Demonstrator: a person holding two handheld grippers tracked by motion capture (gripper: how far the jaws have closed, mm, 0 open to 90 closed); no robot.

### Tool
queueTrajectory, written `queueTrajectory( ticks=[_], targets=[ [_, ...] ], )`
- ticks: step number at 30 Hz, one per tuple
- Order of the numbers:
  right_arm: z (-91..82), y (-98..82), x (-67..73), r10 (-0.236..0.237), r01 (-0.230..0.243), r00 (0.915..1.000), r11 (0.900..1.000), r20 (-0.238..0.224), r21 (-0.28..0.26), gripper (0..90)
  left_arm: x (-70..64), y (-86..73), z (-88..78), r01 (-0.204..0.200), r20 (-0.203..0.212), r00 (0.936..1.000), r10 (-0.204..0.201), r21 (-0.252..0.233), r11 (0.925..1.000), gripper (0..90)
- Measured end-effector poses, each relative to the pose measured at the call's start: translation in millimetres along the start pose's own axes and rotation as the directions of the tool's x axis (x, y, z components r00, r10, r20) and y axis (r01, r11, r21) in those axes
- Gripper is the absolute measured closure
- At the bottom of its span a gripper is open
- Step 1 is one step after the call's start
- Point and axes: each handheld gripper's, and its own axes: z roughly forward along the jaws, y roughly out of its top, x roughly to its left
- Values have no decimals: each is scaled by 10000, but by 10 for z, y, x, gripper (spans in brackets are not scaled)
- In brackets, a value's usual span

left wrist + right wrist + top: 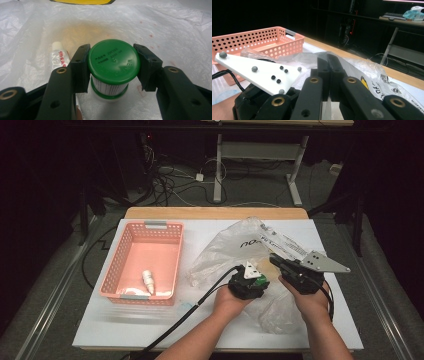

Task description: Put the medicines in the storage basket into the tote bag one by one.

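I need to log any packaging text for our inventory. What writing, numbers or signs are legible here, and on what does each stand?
"MENT", embossed on the green cap held between the left claw's pads; the rest is unreadable.
Small printed digits on the same cap: too blurred.
Red characters on the small white tube: too blurred.
"no" in dark letters on the plastic bag; the rest is folded away.
Fine print on the bag's white label: too small.

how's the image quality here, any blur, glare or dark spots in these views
High view: the white table is brightly lit, the room behind nearly black. Left gripper view: the green cap is fairly sharp, the near jaws soft, the plastic bag washed out pale. Right gripper view: the near jaws are blurred, the pink basket reads clearly and the background is dark.
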Motion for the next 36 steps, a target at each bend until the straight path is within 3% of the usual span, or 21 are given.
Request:
queueTrajectory(
  ticks=[9,17,24,32,36],
  targets=[
    [8,-2,1,-51,51,10000,10000,-22,28,900,-25,41,-68,12,9,10000,-12,-47,10000,417],
    [8,-1,12,-68,68,10000,10000,-11,30,900,-99,8,-179,-131,477,9988,129,46,9999,368],
    [8,-1,15,-92,92,9999,9999,-39,51,900,-111,-83,-304,220,968,9950,-245,269,9994,290],
    [-4,9,29,-104,104,9999,9999,-52,12,900,-158,-206,-522,134,1333,9908,-222,664,9977,194],
    [3,-11,20,-54,54,10000,10000,-42,82,900,-156,-252,-695,277,1429,9891,-356,569,9980,145]
  ],
)
